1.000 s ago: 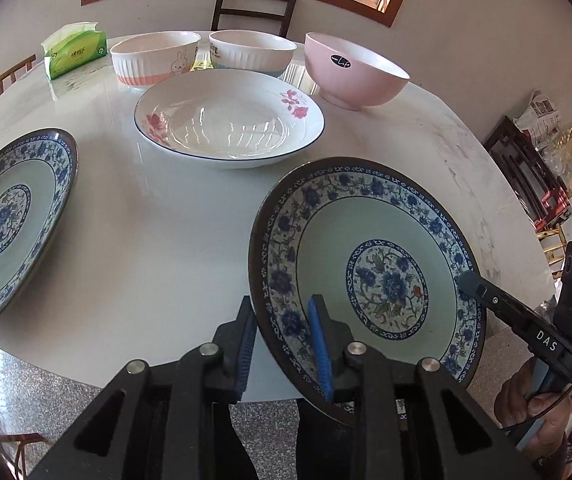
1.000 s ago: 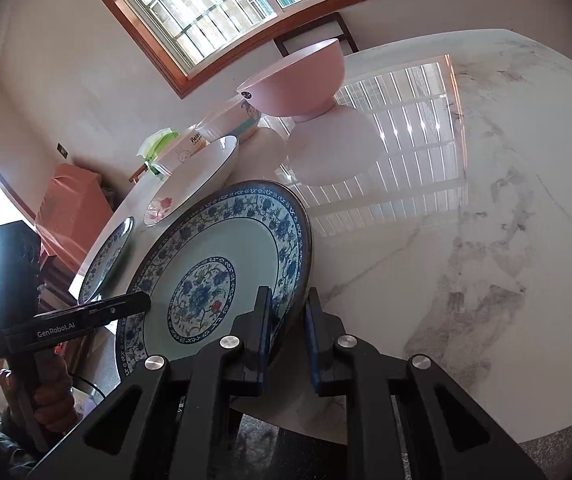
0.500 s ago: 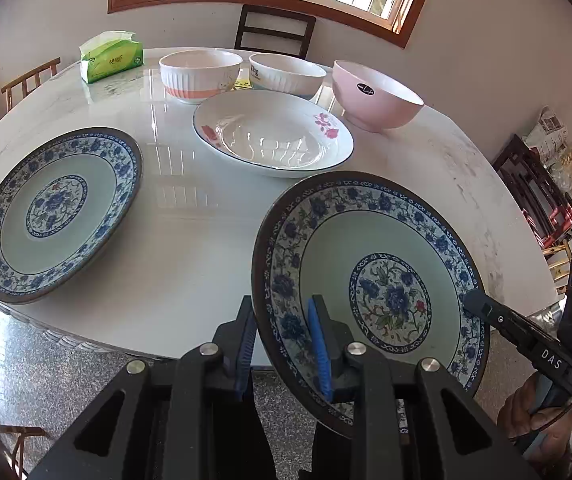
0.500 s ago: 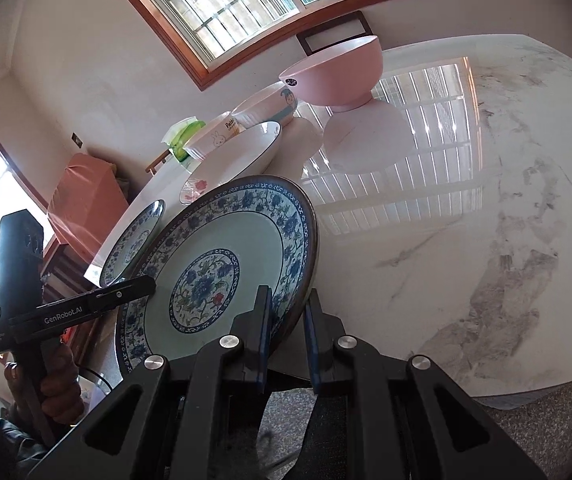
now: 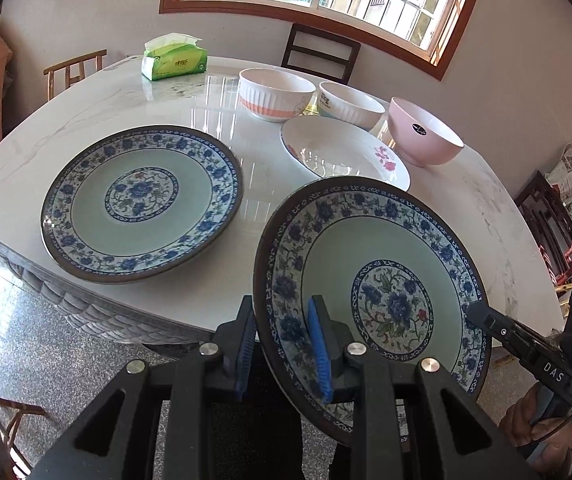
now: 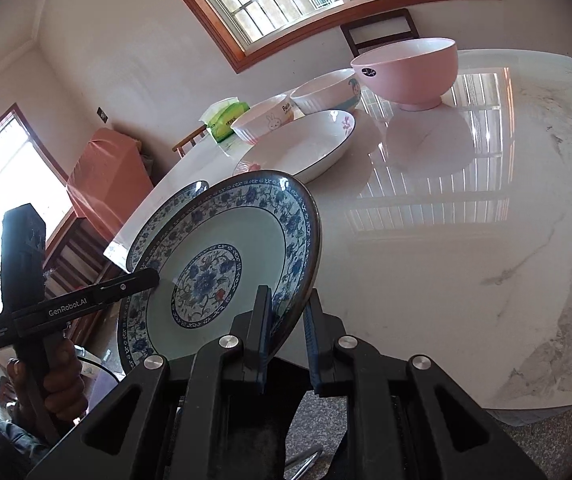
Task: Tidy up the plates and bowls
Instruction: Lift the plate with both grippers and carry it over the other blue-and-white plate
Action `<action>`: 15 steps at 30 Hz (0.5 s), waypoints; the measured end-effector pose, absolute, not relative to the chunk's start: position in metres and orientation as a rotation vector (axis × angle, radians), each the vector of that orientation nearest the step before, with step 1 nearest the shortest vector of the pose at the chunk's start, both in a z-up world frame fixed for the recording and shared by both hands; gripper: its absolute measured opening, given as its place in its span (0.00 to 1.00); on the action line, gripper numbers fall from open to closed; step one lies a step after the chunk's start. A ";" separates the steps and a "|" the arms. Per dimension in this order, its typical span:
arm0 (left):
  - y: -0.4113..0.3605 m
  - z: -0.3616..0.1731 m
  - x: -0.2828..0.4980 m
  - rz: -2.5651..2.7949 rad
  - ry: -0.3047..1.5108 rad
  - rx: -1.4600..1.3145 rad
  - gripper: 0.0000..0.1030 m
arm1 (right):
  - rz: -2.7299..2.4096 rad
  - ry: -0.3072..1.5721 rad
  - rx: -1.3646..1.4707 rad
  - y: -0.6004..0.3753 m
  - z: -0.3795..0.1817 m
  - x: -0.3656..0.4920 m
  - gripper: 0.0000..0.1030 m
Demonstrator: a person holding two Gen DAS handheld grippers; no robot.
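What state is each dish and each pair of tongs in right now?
Held blue plate: lifted, tilted, gripped at both rims.
Second blue plate: flat on table.
White dish: empty.
Three bowls: upright, unstacked.
Left tongs: clamped on plate.
Right tongs: clamped on plate.

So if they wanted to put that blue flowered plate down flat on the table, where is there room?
The widest bare marble lies in front of the pink bowl. Another patch lies between the tissue box and the resting blue plate. It is crowded around the white dish and the two white bowls.
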State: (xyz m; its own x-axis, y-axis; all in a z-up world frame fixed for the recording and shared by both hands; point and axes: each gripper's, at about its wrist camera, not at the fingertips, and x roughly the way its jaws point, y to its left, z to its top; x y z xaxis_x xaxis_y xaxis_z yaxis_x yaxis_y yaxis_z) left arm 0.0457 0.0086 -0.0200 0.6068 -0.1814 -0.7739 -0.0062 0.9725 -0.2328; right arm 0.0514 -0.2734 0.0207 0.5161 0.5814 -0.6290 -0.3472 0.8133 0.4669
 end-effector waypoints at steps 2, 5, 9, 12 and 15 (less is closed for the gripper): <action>0.018 -0.019 0.044 -0.082 0.913 -0.235 0.26 | 0.582 0.864 0.290 -0.262 0.021 0.053 0.16; 0.033 -0.016 0.040 -0.052 0.903 -0.253 0.26 | 0.609 0.866 0.267 -0.246 0.024 0.057 0.16; 0.053 -0.011 0.040 -0.010 0.879 -0.270 0.26 | 0.646 0.861 0.235 -0.224 0.029 0.067 0.16; 0.069 -0.010 0.042 0.024 0.869 -0.285 0.26 | 0.672 0.867 0.228 -0.207 0.030 0.076 0.16; 0.086 -0.010 0.046 0.061 0.858 -0.295 0.26 | 0.697 0.875 0.218 -0.188 0.029 0.086 0.16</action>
State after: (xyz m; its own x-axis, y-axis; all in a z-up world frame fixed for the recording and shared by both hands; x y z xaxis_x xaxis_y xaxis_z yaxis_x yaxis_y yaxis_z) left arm 0.0459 0.0857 -0.0104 0.6551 -0.0653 -0.7527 -0.1707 0.9577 -0.2316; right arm 0.0865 -0.1880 0.0293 0.4395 0.6407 -0.6296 -0.4700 0.7613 0.4466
